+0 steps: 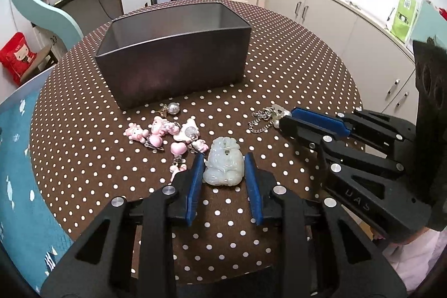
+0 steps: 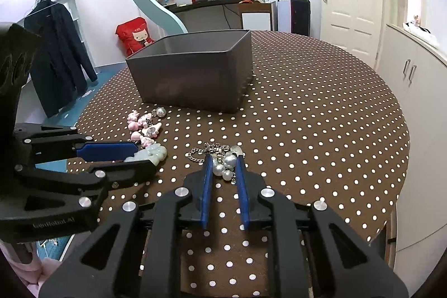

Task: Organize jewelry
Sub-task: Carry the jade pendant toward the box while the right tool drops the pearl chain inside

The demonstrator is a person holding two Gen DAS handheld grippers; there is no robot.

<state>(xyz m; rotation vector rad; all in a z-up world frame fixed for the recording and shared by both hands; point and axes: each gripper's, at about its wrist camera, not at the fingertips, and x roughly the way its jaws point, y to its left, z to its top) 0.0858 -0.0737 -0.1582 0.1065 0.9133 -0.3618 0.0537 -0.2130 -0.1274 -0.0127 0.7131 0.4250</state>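
My left claw (image 1: pixel 223 158) straddles the pale green carved jade pendant (image 1: pixel 223 165) on the brown polka-dot surface (image 1: pixel 293 60), blue pads at its sides; I cannot tell whether they press it. My right claw (image 2: pixel 223 159) pinches the pearl-and-silver chain piece (image 2: pixel 225 162). Pink charms (image 1: pixel 164 134) lie left of the jade, with the grey rectangular bin (image 1: pixel 173 57) beyond, farther away.

On the brown polka-dot tablecloth (image 1: pixel 279 69), the left gripper (image 1: pixel 223 158) brackets a pale green carved jade pendant (image 1: pixel 223 165). Pink charms (image 1: pixel 164 134) lie before a dark grey rectangular bin (image 1: pixel 178 71). The right gripper (image 1: pixel 282 120) pinches a silver chain piece (image 1: pixel 262 117).
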